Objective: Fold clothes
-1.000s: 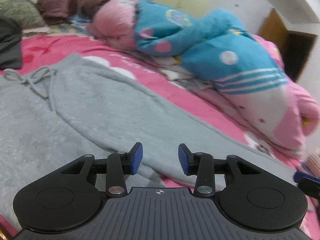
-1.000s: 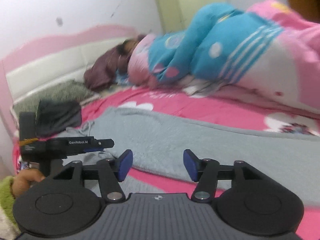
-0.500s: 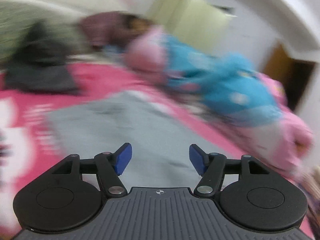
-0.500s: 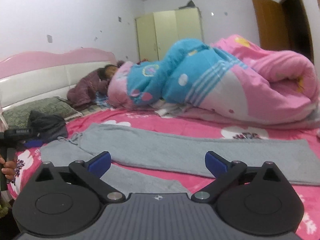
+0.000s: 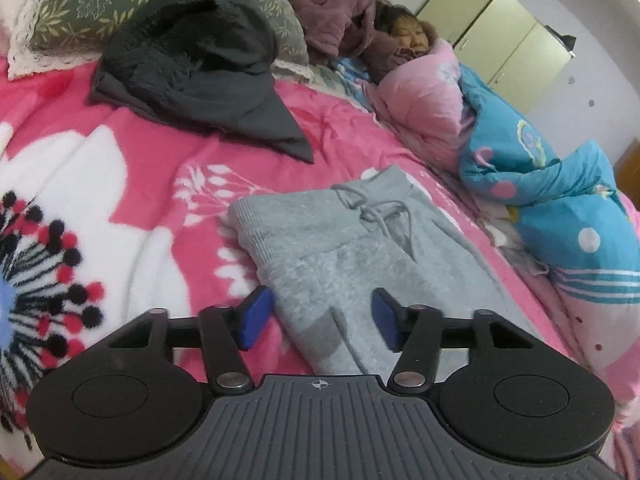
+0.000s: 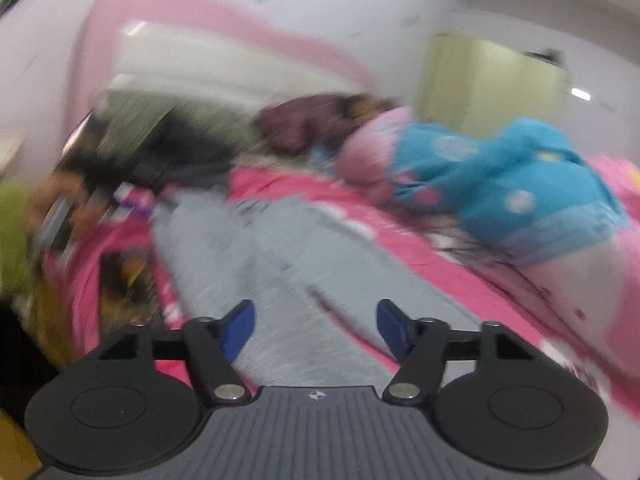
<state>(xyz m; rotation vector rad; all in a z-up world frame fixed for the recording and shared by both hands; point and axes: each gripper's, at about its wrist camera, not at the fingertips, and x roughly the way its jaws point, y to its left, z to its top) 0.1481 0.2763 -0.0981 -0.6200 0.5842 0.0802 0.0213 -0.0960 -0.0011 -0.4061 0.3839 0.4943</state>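
Grey sweatpants lie flat on the pink flowered bedspread, waistband and drawstring toward the pillows. In the left wrist view my left gripper hovers just short of the waistband end, its jaws closing with no cloth pinched between the blue pads. The right wrist view is blurred by motion. There my right gripper hangs over the grey sweatpants, jaws closing, nothing between the blue pads.
A dark grey garment lies crumpled against a green leaf-print pillow. A person lies at the head of the bed under a rolled pink and blue quilt. A green-sleeved arm shows at the left edge of the right wrist view.
My left gripper has swung left from the trouser legs to the waistband end, widening and then narrowing. My right gripper opened wide, then narrowed, and rolled while moving; its view turned blurry.
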